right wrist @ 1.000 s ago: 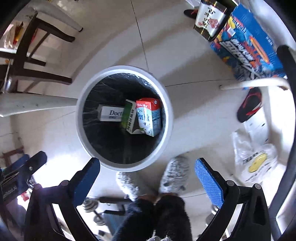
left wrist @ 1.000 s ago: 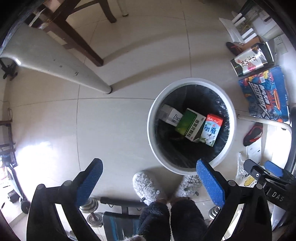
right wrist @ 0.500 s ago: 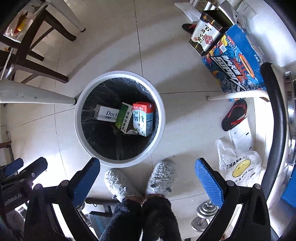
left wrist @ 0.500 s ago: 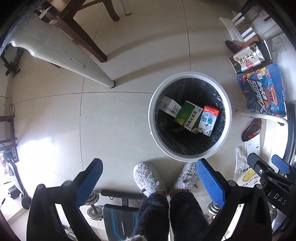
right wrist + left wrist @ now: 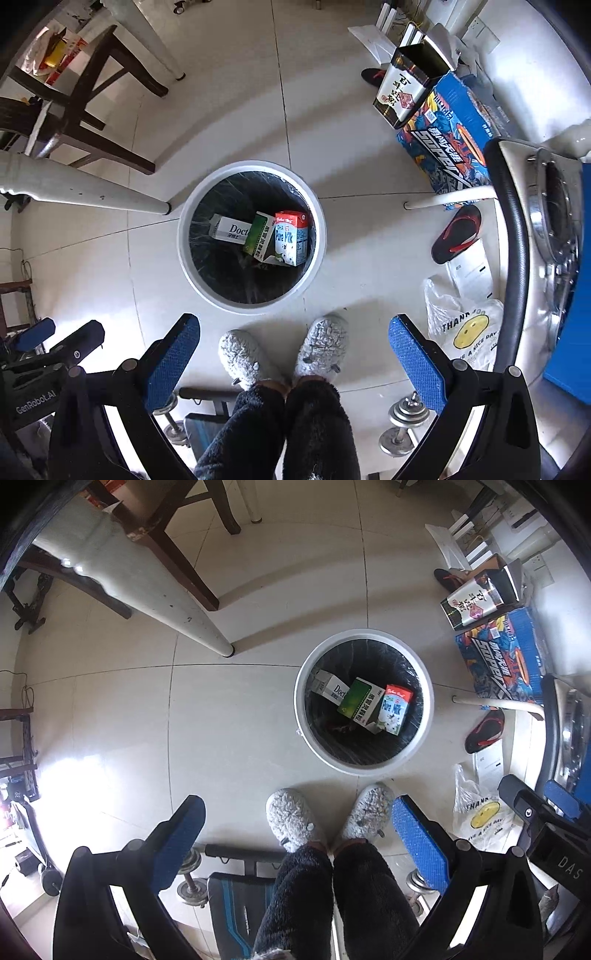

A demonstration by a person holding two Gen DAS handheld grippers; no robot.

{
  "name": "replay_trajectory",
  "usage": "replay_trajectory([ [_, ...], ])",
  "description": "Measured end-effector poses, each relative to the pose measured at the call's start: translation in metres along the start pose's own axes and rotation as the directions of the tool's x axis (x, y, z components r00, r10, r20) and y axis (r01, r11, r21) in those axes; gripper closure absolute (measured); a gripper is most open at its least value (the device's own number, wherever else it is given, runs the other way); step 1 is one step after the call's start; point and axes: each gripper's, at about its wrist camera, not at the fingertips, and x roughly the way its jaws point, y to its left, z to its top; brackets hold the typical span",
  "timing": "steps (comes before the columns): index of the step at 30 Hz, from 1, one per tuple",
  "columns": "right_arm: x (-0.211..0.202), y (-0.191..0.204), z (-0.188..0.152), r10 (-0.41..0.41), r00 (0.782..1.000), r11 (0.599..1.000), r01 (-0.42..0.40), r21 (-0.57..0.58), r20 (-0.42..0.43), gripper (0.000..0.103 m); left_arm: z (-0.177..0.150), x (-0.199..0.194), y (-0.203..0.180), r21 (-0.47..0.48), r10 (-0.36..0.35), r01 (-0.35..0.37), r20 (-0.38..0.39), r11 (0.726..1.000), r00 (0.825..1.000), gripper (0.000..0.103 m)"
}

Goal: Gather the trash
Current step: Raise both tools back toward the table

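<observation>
Three cartons lying in the bin

Three cartons are sitting side by side inside the white bin (image 5: pixel 364 768): a white box (image 5: pixel 330 688), a green carton (image 5: pixel 360 705) and a milk carton (image 5: pixel 397 709). I am holding my left gripper (image 5: pixel 295 827) and right gripper (image 5: pixel 293 345) high above the floor, both spread wide and carrying nothing, with grey slippers (image 5: pixel 243 358) showing between the fingers.

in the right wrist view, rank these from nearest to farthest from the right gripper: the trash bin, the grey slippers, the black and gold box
1. Grey slippers, just ahead of the open right gripper, between its fingers.
2. Trash bin, beyond the slippers, slightly left.
3. Black and gold box, far upper right by the wall.
</observation>
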Motion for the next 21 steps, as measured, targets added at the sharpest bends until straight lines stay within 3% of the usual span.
replay_trajectory([
  [14,-0.145,0.011,-0.023,0.035,0.999,0.999,-0.035,-0.008,0.019,0.0,-0.032,-0.131,-0.003,0.063,-0.043,0.042,0.008,0.997,0.999,0.0],
  [21,-0.242,0.018,-0.019,0.099,0.993,0.995,-0.1,0.014,0.061,0.0,-0.011,-0.226,-0.008,0.077,-0.065,0.054,0.146,0.996,0.987,0.0],
])
